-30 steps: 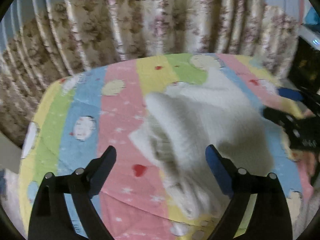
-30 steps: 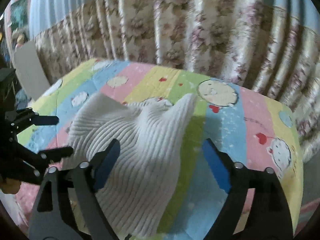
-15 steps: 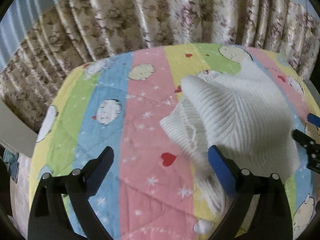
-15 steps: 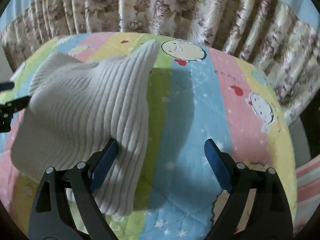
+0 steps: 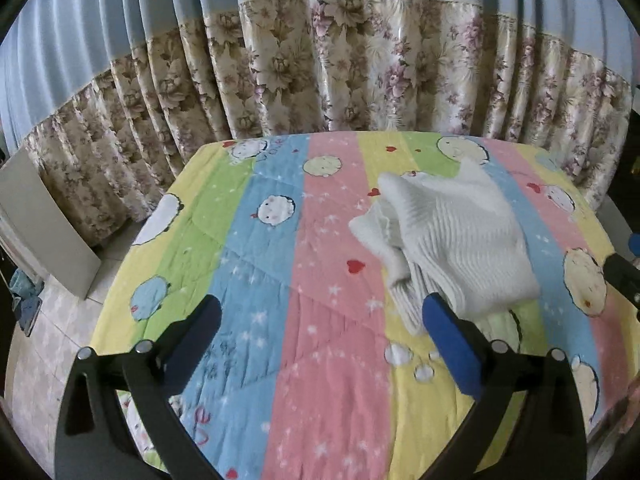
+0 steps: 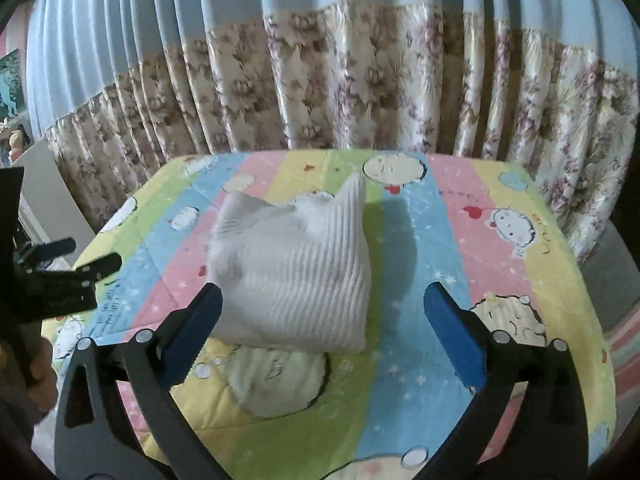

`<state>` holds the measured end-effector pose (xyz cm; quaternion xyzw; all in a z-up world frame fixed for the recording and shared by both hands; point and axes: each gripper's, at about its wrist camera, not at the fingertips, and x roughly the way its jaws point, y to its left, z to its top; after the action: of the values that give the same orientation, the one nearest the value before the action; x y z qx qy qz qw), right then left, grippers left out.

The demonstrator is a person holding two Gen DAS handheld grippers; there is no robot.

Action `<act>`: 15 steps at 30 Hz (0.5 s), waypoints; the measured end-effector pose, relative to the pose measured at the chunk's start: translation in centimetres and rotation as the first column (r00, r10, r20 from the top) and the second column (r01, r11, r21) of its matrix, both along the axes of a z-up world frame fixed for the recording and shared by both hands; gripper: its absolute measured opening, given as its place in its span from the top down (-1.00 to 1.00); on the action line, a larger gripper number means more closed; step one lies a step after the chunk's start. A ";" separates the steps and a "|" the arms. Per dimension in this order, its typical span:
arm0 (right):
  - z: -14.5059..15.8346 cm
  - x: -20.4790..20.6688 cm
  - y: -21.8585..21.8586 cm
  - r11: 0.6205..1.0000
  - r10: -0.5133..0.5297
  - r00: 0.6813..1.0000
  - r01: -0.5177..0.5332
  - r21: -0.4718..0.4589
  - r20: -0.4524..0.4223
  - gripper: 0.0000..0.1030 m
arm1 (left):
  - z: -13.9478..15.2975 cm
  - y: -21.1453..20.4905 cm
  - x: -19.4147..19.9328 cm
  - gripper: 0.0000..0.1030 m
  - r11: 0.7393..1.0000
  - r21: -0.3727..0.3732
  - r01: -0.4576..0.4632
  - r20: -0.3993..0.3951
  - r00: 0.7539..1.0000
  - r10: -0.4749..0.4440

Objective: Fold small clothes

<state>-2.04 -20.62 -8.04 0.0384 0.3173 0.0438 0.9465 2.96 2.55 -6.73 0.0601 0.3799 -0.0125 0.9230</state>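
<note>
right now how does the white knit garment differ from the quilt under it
The white knit garment is plain and ribbed; the quilt has coloured stripes with cartoon faces and hearts. The garment is bunched into a folded heap with a corner poking up at the far end; the quilt lies spread flat. The garment covers only a small patch; the quilt covers the whole surface. Both are soft fabric.

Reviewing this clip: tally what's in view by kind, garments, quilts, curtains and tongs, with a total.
White ribbed garment: 1
Striped cartoon quilt: 1
Floral curtain: 1
Tongs, both with jaws opening and nothing between them: 2 (left tongs, right tongs)
Total: 5
</note>
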 end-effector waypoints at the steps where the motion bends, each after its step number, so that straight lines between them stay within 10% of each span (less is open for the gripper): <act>1: 0.5 -0.9 0.5 1.000 -0.002 1.000 0.002 0.000 0.014 -0.94 | 0.3 -0.1 -0.6 -0.96 1.000 0.005 0.001 0.005 1.000 -0.001; 15: 2.3 -7.3 2.9 0.990 -0.130 0.991 0.132 -0.050 0.040 -0.94 | 3.4 0.8 -7.3 -0.96 0.990 0.084 -0.110 0.015 0.994 0.109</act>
<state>-9.35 -17.70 -5.72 0.0333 0.2979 -0.0261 0.9537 -4.31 3.40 -3.35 0.0784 0.3780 0.0548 0.9209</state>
